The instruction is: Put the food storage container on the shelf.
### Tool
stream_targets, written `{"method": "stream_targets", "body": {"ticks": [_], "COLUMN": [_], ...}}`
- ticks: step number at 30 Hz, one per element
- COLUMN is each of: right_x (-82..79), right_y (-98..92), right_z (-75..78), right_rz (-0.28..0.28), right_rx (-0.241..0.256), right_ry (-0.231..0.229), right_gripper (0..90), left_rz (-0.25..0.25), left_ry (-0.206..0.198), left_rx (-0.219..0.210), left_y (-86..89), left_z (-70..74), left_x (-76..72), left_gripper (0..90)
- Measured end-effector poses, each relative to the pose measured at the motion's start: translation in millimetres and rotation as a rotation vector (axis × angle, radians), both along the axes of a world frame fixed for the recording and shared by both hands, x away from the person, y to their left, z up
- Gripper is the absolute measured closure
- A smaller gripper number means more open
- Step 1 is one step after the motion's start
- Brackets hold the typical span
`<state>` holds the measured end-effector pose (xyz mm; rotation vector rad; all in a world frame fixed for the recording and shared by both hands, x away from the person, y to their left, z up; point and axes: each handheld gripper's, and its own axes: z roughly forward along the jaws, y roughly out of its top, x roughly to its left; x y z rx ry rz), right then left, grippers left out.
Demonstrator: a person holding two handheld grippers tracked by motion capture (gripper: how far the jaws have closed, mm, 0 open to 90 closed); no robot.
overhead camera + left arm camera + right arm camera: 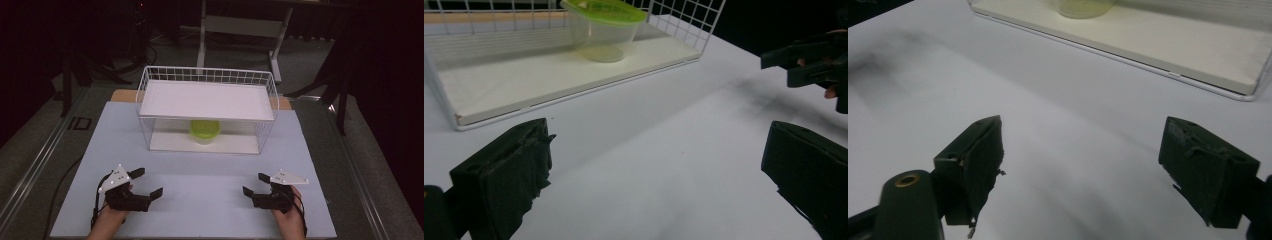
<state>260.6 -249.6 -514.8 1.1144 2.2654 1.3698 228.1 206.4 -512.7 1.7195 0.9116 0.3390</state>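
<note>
Tub (204, 131) with a green lid sits on the lower shelf (170, 142) of a white wire rack (145, 100), near the middle and towards the back, under the upper shelf (205, 100). It is untouched — nothing about it suggests any handling has begun, so I judge the work to be at its very start, with reaching in, gripping and taking the tub out all left to do.

Both grippers rest low on the surface (200, 200), well apart from the rack. Left gripper (146, 183) has its jaws spread wide with nothing between them; right gripper (255, 184) is likewise agape and empty. In the left gripper view the tub (602, 30) stands ahead and the right gripper (809, 62) shows off to the side.

Room to move is good: the stretch of surface between grippers and rack is bare. The tight spot is the rack itself — its front looks open between the two shelves, but the upper shelf overhangs the tub and wire walls close the sides, so an approach would probably have to come in low and straight from the front.
</note>
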Motion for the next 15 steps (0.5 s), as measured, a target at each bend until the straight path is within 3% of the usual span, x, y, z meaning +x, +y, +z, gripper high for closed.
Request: {"method": "stream_targets", "body": {"ticks": [6,15], "right_x": [3.7,3.3], "right_y": [-4.6,-5.4], "right_z": [-1.4,1.0], "right_rz": [-0.017,-0.035], "right_rx": [0.028,0.007], "right_ry": [0.008,-0.020], "right_gripper": [15.9,15.5], "left_rz": [0.028,0.024], "left_ry": [0.001,0.004], "left_rx": [0.006,0.001], "left_y": [2.0,1.6], "left_z": [-0.2,-0.7], "left_x": [0.1,-0.2], "left_gripper": [0.6,0.6]}}
